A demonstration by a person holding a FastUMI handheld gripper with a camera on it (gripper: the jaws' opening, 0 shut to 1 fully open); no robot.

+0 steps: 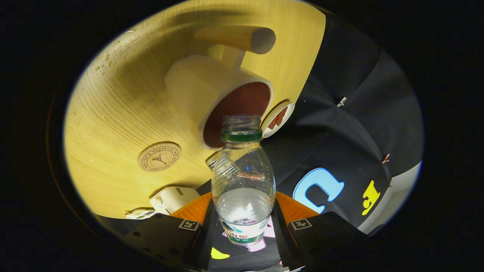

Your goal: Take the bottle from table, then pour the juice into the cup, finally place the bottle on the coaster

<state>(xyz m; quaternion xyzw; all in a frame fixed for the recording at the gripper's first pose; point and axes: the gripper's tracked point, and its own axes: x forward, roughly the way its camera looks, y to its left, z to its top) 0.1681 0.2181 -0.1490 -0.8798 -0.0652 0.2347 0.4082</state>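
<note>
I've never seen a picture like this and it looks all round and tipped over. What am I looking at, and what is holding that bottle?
The camera rides on a hand-held gripper, a tool a person carries. It looks forward along the tool's two fingers, the black and orange parts at the bottom. The lens bends everything, so the picture looks round.

The fingers are squeezing a clear plastic bottle from both sides. Its cap is off and some clear liquid sits inside. The tool is tipped, so the wooden table looks tilted.

Just beyond the bottle's mouth is a cream cup with a dark inside, its opening towards the bottle. A round cork coaster lies on the table beside it, and a small white lid lies near the table's edge.
</note>
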